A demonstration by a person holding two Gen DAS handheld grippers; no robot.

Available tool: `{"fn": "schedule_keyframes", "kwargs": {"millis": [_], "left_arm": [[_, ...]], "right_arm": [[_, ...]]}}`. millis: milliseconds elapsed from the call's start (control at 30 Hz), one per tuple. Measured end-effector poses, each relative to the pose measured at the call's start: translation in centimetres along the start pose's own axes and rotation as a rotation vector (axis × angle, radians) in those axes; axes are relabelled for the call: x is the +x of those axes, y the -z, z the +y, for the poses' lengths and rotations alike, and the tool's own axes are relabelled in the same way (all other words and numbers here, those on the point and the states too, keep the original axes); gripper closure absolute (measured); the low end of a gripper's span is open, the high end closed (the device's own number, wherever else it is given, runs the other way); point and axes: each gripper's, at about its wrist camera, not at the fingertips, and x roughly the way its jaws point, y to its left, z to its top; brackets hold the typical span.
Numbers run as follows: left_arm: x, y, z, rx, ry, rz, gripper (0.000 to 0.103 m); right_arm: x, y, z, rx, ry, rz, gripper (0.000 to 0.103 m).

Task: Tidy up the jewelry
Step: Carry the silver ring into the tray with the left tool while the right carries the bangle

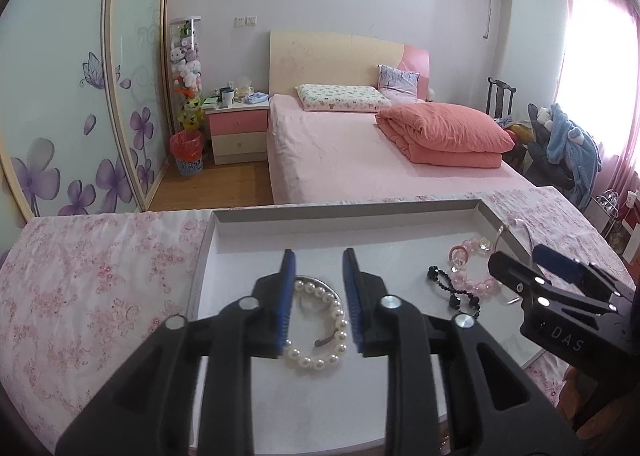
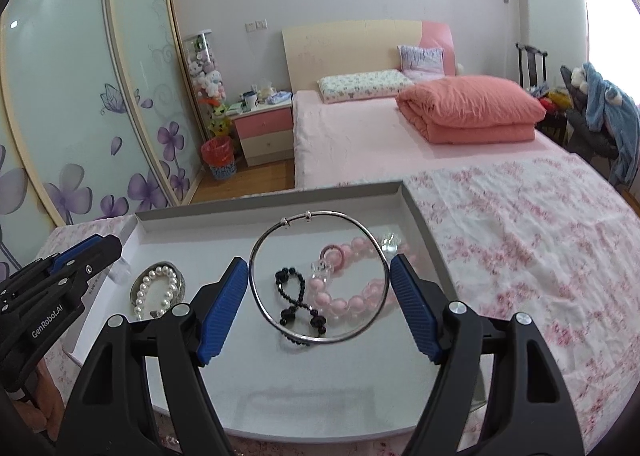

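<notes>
1. Silver bangle (image 2: 320,276) is clamped across its width between the right gripper (image 2: 318,288) pads, one blue pad on its left edge, one on its right; ring tilted, clasp beads at the far top, near rim lowest; it hangs above the tray floor.
2. Seen through the ring in the right wrist view: black bead strand (image 2: 298,298) looped on the tray floor; pink bead bracelet (image 2: 352,280) just beside it to the right, partly behind the ring's right arc.
3. Pearl bracelet (image 1: 324,326) lies in the tray's left part, resting on a second silver ring (image 2: 158,286); left gripper (image 1: 319,296) hovers over it, jaws parted moderately, nothing between the pads; pearls sit in the gap as the left wrist view sees it; contact cannot be told.
4. In the left wrist view the right gripper's (image 1: 516,260) body enters from the right edge, over the tray's right wall; black strand (image 1: 454,288) and pink beads (image 1: 476,276) lie between the two grippers.
5. Tray (image 2: 192,215): shallow white box lid, grey rim walls, sits on a pink floral cloth (image 2: 520,223) covering the work surface.
6. Room: bed (image 2: 360,135) with pink sheet, folded salmon quilt (image 2: 468,111), two pillows; pink-and-cream nightstand (image 2: 264,131); red bin (image 2: 218,155); floral sliding wardrobe (image 2: 80,95) at left; bright window at right.
</notes>
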Motion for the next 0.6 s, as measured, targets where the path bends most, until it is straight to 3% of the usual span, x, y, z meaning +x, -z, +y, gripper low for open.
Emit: {"fn": "schedule_keyframes", "kwargs": {"millis": [33,100,600], "left_arm": [[-0.1,-0.1,0.1,-0.004,0.0,-0.002,0.069],[-0.3,-0.1,0.3,-0.009,-0.003,-0.007,0.065],[-4.1,0.8,3.2,-0.045,-0.029,-0.004,0.064]], "right_arm": [[-0.1,0.1,0.0,0.0,0.003,0.0,0.021],[-0.4,0.1,-0.1,-0.002,0.005,-0.006,0.021],[-4.3,1.4,-1.9,0.032,0.009,-0.006,0.021]]}}
